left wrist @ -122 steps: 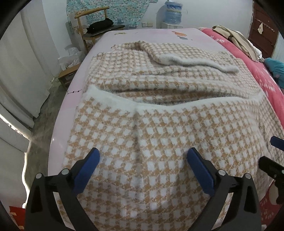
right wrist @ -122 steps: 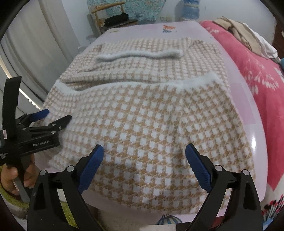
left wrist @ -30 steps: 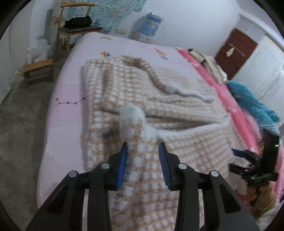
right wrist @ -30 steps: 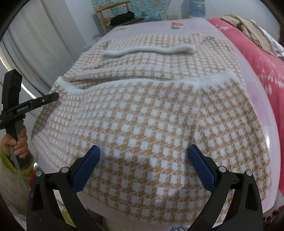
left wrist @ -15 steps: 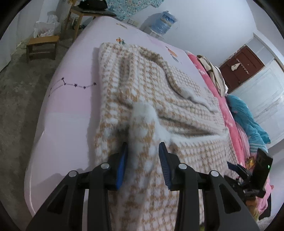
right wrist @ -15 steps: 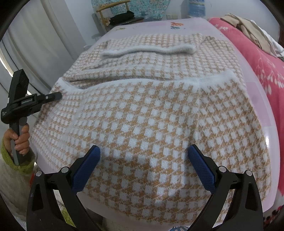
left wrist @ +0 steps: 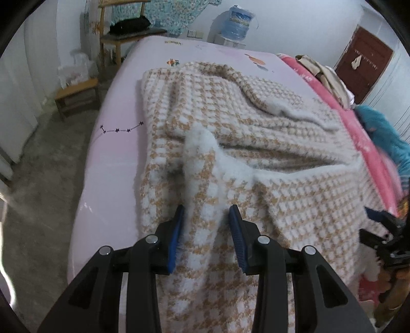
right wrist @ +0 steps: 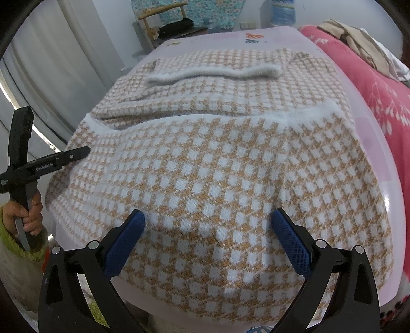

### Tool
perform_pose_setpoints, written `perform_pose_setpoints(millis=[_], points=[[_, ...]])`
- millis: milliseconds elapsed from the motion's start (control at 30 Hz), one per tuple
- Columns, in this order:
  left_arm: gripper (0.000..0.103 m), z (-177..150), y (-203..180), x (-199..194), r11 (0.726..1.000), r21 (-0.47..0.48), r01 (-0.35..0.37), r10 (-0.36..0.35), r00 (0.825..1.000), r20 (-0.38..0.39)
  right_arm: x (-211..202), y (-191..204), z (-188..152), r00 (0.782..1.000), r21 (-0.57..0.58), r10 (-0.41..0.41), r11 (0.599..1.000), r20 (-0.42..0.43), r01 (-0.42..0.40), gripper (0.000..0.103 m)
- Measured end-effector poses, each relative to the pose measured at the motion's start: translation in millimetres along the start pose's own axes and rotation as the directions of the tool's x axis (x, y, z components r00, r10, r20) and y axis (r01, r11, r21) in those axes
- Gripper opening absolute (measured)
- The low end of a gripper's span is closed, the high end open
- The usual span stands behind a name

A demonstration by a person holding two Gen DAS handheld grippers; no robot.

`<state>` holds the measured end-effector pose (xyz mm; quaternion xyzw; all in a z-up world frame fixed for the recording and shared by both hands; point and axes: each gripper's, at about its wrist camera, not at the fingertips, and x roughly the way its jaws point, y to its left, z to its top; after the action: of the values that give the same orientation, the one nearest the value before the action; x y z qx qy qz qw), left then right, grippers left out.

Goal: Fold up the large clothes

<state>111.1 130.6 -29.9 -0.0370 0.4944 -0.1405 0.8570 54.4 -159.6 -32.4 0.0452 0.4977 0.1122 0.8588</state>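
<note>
A large tan-and-white checked knit garment lies spread over the pink bed, its lower half folded up with a fluffy white hem across the middle. My left gripper is shut on the left corner of that hem, which stands up in a bunched ridge between the blue pads. In the right wrist view the same garment fills the bed, and the left gripper shows at its left edge, held by a hand. My right gripper hovers open over the near edge, holding nothing.
A red floral blanket with a pile of clothes lies along the right side of the bed. A wooden chair, a low stool and a water bottle stand beyond the bed's far left. Bare floor runs along the left.
Four seconds ago the left gripper hung open over the garment; now it is shut on the hem corner. Over the last second its view swung out and back. The right gripper has stayed put.
</note>
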Motion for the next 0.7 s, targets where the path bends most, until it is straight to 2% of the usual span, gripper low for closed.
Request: perform_pose_setpoints(millis=[233, 700], points=[[0.035, -2.2, -12.5, 3.4, 0.996, 0.051, -0.08, 0.079, 0.997, 0.016, 0.2, -0.5, 0.1, 1.0, 0.0, 0.0, 1.0, 0.001, 0.0, 0.095], [0.035, -3.7, -15.2, 3.6, 0.994, 0.06, -0.092, 0.091, 0.996, 0.021, 0.3, -1.1, -1.6, 1.0, 0.0, 0.001, 1.0, 0.001, -0.001, 0.095]])
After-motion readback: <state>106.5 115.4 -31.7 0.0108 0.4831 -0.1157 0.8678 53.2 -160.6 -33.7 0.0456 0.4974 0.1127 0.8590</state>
